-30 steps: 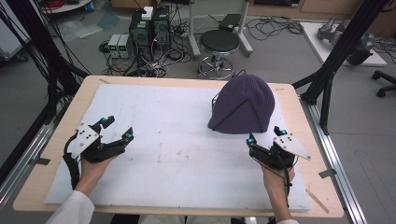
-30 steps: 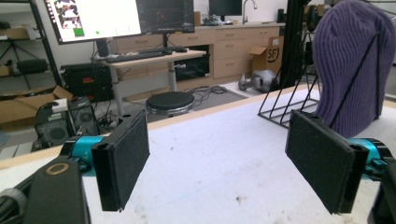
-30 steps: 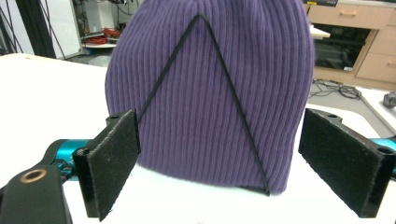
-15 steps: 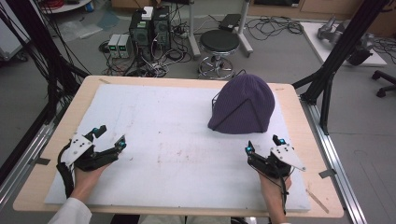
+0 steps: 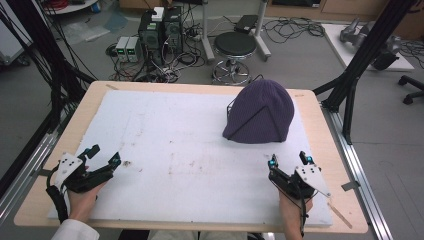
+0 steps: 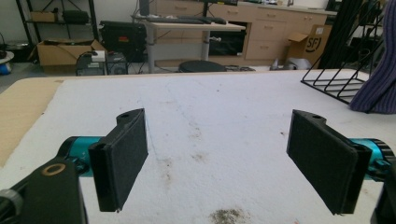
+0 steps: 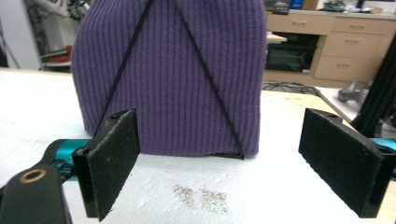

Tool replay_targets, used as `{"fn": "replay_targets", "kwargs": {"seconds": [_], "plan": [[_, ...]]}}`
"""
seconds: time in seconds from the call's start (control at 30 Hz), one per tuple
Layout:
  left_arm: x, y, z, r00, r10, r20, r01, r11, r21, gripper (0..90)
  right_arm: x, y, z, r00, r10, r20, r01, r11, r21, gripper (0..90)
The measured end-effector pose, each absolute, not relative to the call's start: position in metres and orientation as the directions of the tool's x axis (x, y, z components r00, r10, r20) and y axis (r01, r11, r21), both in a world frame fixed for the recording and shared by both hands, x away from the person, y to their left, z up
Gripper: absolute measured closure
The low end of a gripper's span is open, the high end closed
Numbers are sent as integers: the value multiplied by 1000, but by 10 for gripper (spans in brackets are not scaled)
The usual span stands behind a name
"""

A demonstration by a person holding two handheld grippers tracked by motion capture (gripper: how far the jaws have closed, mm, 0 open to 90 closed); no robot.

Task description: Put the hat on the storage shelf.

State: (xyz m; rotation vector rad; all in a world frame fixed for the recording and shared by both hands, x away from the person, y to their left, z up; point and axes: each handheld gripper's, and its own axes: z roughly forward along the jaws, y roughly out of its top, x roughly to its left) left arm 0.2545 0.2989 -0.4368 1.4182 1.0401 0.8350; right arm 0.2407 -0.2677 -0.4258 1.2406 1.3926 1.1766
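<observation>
Looking along my right gripper (image 5: 289, 161), I see both jaws spread wide with nothing between them; they point at the purple knit beanie (image 5: 261, 112), which sits just beyond the fingertips on the far right part of the white foam mat (image 5: 175, 145), not touching them. In the right gripper view the beanie (image 7: 170, 74) stands upright, stretched over a black wire stand (image 7: 205, 86) whose thin rods cross its front and meet the mat at its lower edge. My left gripper (image 5: 103, 156) is at the near left edge of the mat, well apart from the beanie, its jaws just as wide and holding nothing, with only stained foam under them. In the left gripper view the beanie (image 6: 378, 79) is cut off at the right edge, and part of the wire stand (image 6: 334, 84) juts out beside it. The beanie covers most of the stand, so I cannot tell its full shape, nor whether anything is inside the hat.
</observation>
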Motion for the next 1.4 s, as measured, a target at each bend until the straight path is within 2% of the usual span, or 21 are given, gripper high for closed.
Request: {"fn": "replay_targets", "kwargs": {"seconds": [0.57,0.77,1.4], "plan": [[251,300,-436,374,924,-80,136,31,990,203,235,-269,-429,-70,997,-38,114,46,992,117],[252,301,-437,373,924,-89,137,40,990,207,236,-271,-429,-74,997,-11,129,20,991,117],[251,303,-437,369,924,-100,141,51,989,208,236,-273,-430,-74,997,-16,144,27,989,117]]}}
